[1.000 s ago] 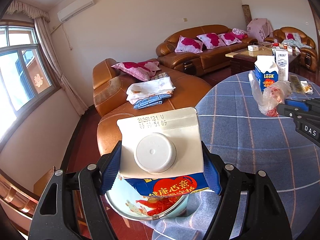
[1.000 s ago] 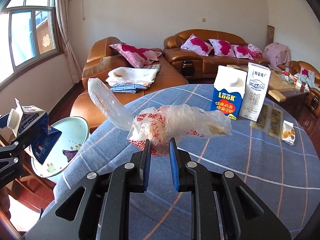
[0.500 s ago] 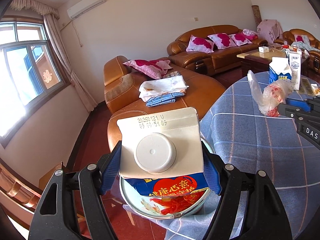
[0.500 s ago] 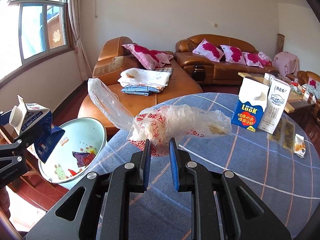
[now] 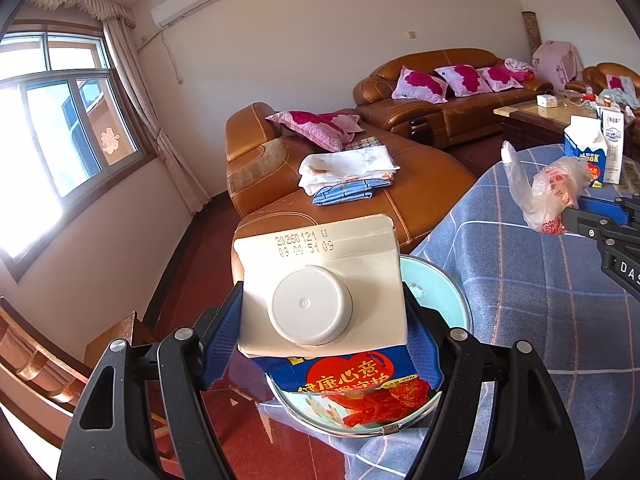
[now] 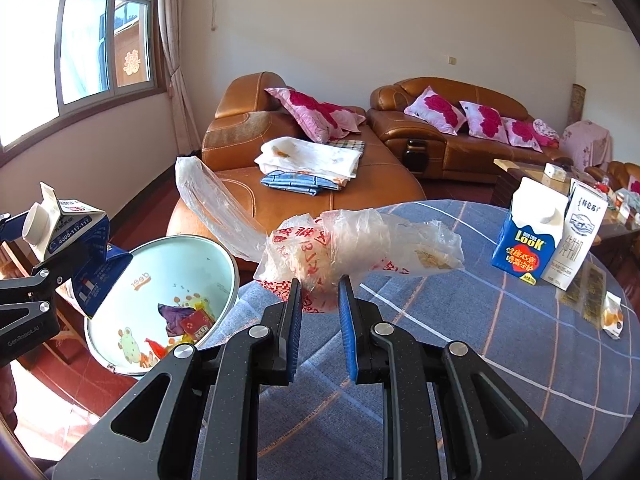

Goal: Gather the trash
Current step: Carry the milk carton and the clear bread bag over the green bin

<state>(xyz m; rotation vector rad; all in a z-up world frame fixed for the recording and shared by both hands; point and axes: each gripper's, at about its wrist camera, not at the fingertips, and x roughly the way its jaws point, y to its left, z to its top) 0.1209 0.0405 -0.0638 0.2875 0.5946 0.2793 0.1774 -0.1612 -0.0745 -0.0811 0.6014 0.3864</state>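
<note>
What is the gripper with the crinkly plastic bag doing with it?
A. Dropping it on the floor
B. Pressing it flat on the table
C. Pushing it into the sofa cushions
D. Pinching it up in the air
D. The right gripper is shut on the plastic bag, which hangs above the blue checked tablecloth, not lying on it, close to the basin with scraps in it.
</note>
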